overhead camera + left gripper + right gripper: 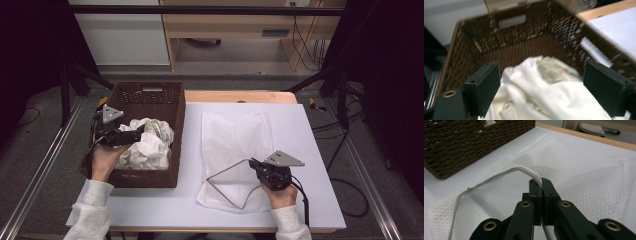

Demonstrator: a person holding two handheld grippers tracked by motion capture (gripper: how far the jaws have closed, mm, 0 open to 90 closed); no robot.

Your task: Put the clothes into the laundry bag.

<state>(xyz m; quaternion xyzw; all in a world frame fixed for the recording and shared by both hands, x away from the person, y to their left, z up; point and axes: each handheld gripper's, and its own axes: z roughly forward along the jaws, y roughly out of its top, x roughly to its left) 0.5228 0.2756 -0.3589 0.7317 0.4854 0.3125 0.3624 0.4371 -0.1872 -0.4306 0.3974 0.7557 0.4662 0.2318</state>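
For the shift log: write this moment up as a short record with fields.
work in hand: white clothes from a basket, a mesh bag held open beside it
left claw: open, jaws either side of the white garment, not closed on it
right claw: shut on the zipper edge of the mesh laundry bag, lifting that edge
basket: dark brown wicker, on the table's left side
bag mouth: open, facing the person
table: white surface, wooden far edge

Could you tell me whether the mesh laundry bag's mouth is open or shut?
Open: the right tool lifts the mesh bag by its zipper edge, which loops apart.
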